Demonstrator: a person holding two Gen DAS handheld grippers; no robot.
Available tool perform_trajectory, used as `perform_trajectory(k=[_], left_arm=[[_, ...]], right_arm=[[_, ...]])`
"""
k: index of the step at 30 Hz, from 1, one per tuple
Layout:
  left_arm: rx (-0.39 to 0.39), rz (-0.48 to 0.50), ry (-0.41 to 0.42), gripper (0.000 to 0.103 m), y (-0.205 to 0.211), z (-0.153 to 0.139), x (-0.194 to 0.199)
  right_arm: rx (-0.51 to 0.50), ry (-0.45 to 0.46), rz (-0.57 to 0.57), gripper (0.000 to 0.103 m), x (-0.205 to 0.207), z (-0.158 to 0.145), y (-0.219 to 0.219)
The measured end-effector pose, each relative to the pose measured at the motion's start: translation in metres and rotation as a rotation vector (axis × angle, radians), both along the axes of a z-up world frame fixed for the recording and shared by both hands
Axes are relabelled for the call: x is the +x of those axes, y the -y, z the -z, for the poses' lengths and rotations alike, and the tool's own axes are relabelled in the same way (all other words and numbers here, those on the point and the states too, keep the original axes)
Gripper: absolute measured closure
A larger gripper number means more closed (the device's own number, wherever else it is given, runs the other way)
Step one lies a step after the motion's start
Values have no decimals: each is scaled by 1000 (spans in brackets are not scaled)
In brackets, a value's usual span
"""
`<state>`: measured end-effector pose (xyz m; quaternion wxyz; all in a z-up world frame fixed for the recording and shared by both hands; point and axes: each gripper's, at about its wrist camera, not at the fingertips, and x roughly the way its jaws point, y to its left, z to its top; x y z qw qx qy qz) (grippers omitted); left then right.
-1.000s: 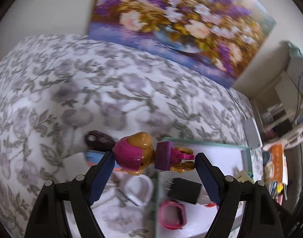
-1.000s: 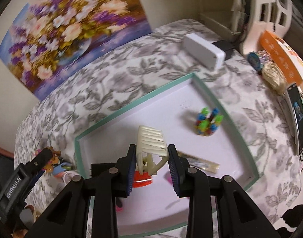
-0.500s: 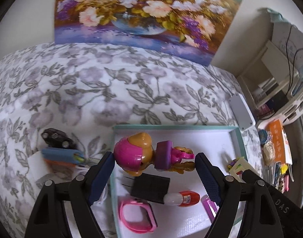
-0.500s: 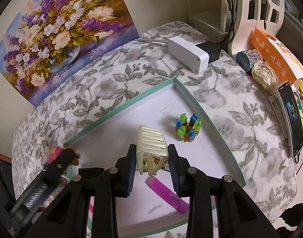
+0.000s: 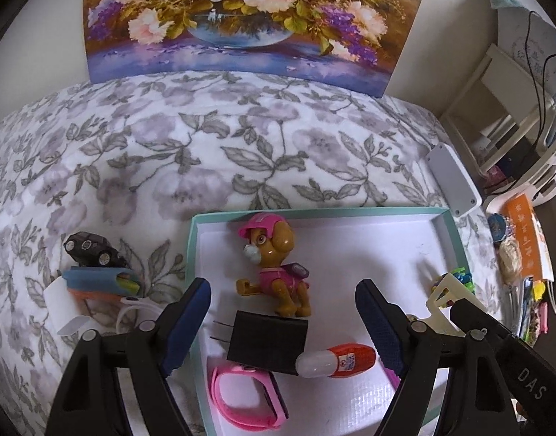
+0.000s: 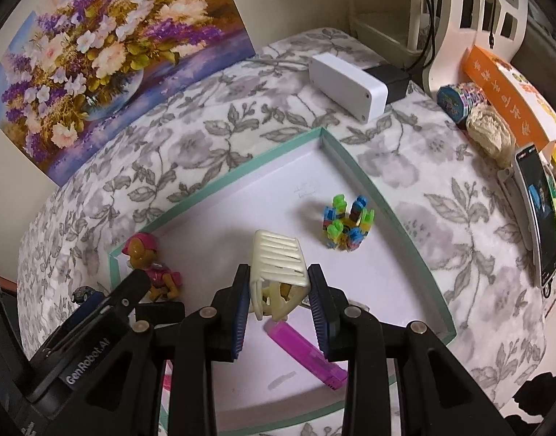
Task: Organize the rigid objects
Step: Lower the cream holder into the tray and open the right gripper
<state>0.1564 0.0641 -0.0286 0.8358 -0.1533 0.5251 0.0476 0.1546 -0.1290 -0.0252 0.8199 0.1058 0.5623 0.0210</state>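
Partly hidden at far left, a dark toy car (image 5: 90,249) and a blue-and-orange case (image 5: 99,281) lie on the floral cloth (image 5: 205,152), outside the teal-rimmed tray (image 5: 194,250). Inside, the left gripper (image 5: 283,321) stands wide open and empty, the toy dog (image 5: 276,265) upright between its fingers, touching neither. A black charger (image 5: 267,341) overlaps a pink watch band (image 5: 241,405) (its lower edge cut off) and a red-and-white tube (image 5: 336,359). Further right, the right gripper (image 6: 279,292) pinches a cream hair claw (image 6: 278,265) above the tray floor, over a purple lighter (image 6: 303,350); a multicoloured block ring (image 6: 347,223) sits beyond.
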Motion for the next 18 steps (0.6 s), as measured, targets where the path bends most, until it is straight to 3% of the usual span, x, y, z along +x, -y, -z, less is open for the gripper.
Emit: perform_trajectory(k=[10, 17, 18], left_arm=[[37, -39, -44, 18, -11, 2, -1], [58, -54, -56, 17, -18, 0, -2], [61, -57, -57, 16, -18, -1, -2]], right_arm=[[2, -26, 2, 69, 0, 3, 1], [-16, -32, -15, 59, 0, 3, -2], [-22, -32, -16, 53, 0, 3, -2]])
